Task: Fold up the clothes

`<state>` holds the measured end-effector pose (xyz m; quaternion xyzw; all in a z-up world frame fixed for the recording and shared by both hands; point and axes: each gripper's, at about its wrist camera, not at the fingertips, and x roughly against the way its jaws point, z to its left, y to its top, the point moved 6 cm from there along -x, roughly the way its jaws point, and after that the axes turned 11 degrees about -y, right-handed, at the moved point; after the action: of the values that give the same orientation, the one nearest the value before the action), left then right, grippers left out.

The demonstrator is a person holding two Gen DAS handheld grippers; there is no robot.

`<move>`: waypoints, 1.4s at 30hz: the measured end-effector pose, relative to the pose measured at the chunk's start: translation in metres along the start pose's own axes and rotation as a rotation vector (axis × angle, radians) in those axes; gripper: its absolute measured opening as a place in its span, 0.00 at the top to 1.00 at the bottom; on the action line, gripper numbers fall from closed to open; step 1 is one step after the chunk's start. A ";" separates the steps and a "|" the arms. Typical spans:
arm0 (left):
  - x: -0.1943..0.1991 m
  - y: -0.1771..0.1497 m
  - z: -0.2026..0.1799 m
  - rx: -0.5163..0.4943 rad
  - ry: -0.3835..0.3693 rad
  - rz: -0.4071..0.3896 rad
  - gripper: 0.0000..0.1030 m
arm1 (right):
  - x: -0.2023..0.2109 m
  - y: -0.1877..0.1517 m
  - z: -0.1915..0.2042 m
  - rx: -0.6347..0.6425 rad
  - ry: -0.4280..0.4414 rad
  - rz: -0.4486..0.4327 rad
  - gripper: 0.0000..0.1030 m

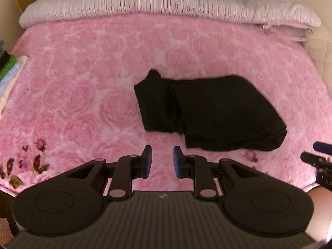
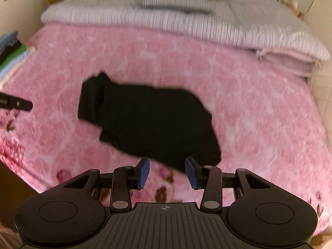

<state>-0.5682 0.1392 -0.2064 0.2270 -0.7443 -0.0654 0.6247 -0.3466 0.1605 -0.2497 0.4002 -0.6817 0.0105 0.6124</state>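
Observation:
A folded black garment (image 1: 209,112) lies on the pink rose-patterned blanket (image 1: 87,87), right of centre in the left wrist view. My left gripper (image 1: 162,160) is open and empty, above the blanket just in front of the garment's near left corner. In the right wrist view the garment (image 2: 153,120) lies in the middle, and my right gripper (image 2: 167,171) is open and empty over its near edge. Neither gripper touches the cloth.
A folded pale ribbed quilt (image 1: 166,6) with a grey pillow lies across the far end of the bed. A stack of folded clothes (image 1: 8,66) sits at the bed's left edge. Cream walls and wardrobe doors surround the bed.

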 end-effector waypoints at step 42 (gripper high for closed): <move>-0.164 -0.025 0.011 0.220 0.026 0.041 0.82 | -0.109 0.054 -0.184 -0.652 0.127 -0.373 1.00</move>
<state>-0.5535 0.1835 -0.3661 0.2798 -0.7432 0.0323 0.6069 -0.2327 0.3481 -0.2699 0.3000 -0.5252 -0.2939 0.7401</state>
